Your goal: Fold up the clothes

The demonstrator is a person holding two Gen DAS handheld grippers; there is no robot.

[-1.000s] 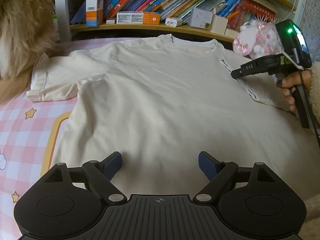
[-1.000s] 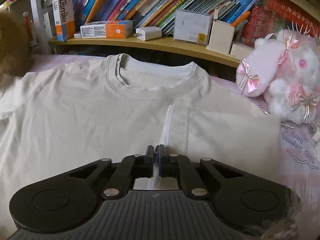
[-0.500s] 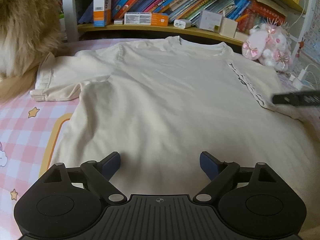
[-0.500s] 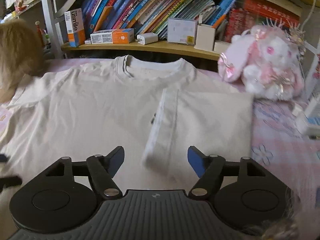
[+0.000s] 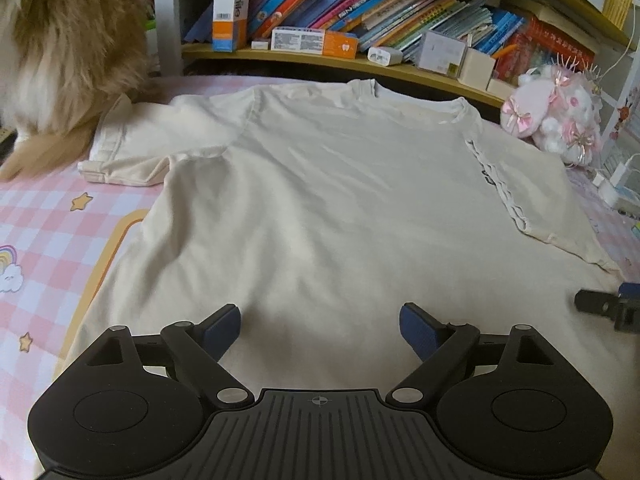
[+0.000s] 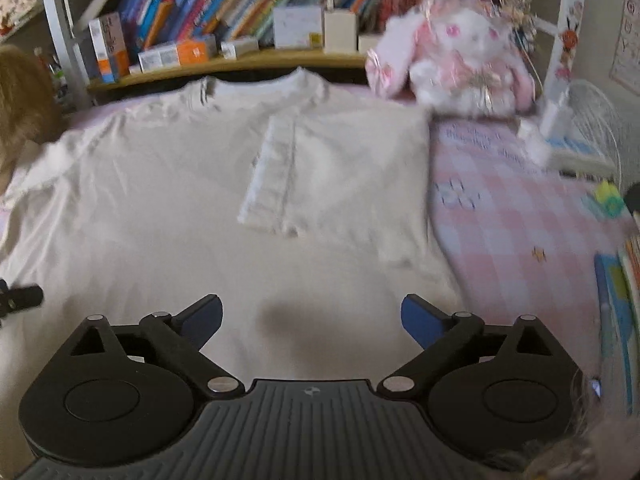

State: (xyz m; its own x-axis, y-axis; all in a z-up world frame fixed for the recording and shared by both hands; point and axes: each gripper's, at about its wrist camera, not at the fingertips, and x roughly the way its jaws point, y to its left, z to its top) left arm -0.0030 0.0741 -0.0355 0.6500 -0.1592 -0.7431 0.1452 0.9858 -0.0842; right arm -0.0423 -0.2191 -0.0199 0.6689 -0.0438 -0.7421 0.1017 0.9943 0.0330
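As we logged it, orientation: T-shirt (image 5: 320,200) lay flat on the pink checked bedsheet (image 5: 48,216), collar toward the bookshelf (image 5: 340,62), long axis running away from us.
Sleeves: right one folded inward; left one spread.
Blur: right view soft.
Fabric: cream, lightly creased.
Left gripper (image 5: 320,326): jaws apart, empty.
Right gripper (image 6: 312,318): jaws apart, empty.
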